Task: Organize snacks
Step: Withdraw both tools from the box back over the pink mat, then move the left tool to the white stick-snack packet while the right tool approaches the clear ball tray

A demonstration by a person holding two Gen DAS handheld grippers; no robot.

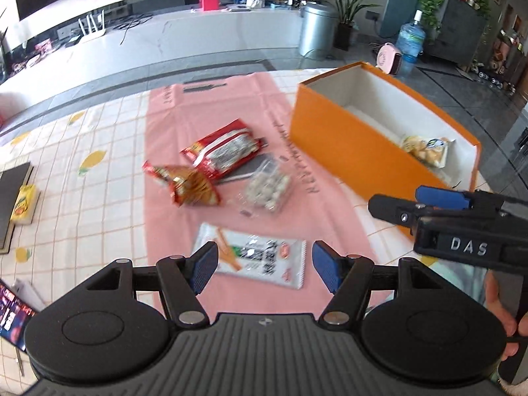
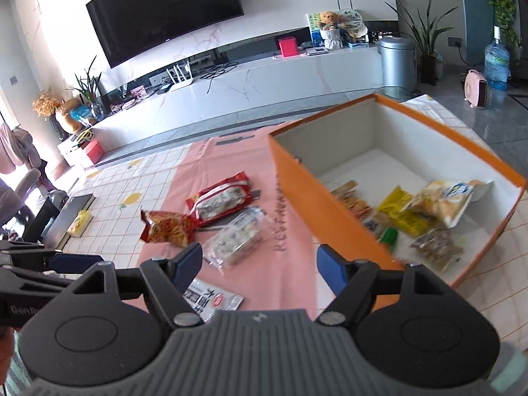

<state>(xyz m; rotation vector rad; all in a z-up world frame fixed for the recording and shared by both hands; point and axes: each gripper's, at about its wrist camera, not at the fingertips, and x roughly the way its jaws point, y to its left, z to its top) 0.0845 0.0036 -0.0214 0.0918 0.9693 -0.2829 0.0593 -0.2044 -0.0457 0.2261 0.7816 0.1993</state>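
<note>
The room was a living room with a dark TV point(image 2: 165, 13) on a marble wall above a long white console point(image 2: 264, 79). Your desk point(image 1: 99, 198) carried a checked lemon-print cloth with a pink sheet point(image 1: 204, 125) laid over its middle.

An open orange box point(image 2: 297, 184) stood at the right of the pink sheet. Inside it lay several snack packs, among them a bread bag point(image 2: 442, 201) and a yellow pack point(image 2: 399, 211).

Four snacks remained outside the box on the pink sheet:
- a red pack point(image 1: 224, 150), farthest from you;
- an orange chip bag point(image 1: 186, 183), touching the red pack's near-left corner;
- a clear tray of round sweets point(image 1: 269, 186), just right of the chip bag;
- a white pack point(image 1: 254, 257), nearest to you.

Your left hand-held gripper point(image 1: 264, 264) hung above the white pack with its blue pads spread wide and nothing between them. Your right hand-held gripper point(image 2: 259, 264) was likewise wide and empty, held above the sheet beside the box's near wall. Both units were tilted downward toward the desk.
</note>
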